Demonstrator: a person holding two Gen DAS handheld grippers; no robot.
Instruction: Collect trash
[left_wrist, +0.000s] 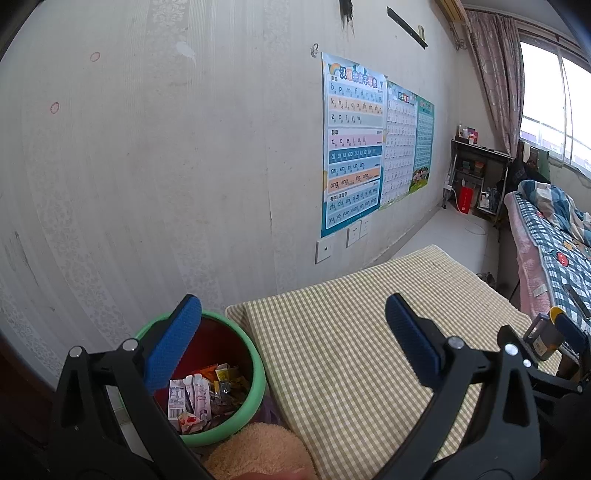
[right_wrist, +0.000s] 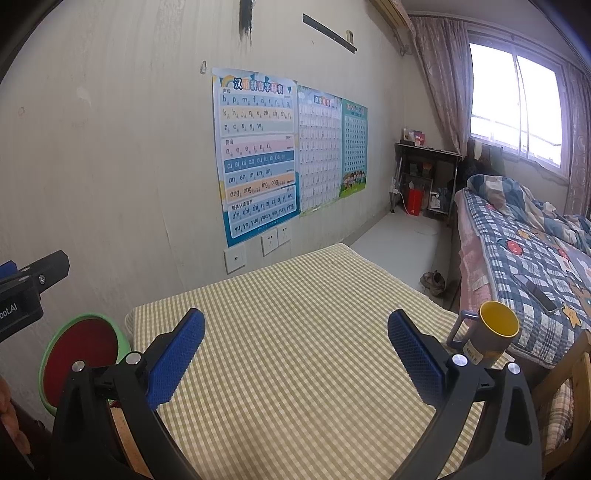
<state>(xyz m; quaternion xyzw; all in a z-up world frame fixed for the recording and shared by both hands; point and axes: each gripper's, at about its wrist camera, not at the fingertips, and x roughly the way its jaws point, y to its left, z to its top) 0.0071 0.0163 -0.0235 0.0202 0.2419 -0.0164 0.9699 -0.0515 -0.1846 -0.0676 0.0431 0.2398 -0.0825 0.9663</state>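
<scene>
Green-rimmed bin (left_wrist: 258, 376) of wrappers (left_wrist: 199, 397) sits off the checked table's (left_wrist: 351, 332) left edge (both tongs apart): left gripper (left_wrist: 293, 314), right gripper (right_wrist: 295, 325).

Occlusions and cut-offs, both wrist views.

Green bin (left_wrist: 221, 424): near rim hidden behind the left gripper's (left_wrist: 293, 339) finger and a beige fluffy thing (left_wrist: 258, 454) cut by the bottom edge; wrappers inside (left_wrist: 207, 391) too small to read, one possibly a milk carton. In the right view the bin (right_wrist: 83, 354) is partly blocked by the right gripper (right_wrist: 295, 350), contents unseen. Mug (left_wrist: 546, 339) half hidden behind gripper frame. Shelf items (right_wrist: 424, 177) too small to tell. Bed (right_wrist: 535, 266) cut off at right edge.
</scene>
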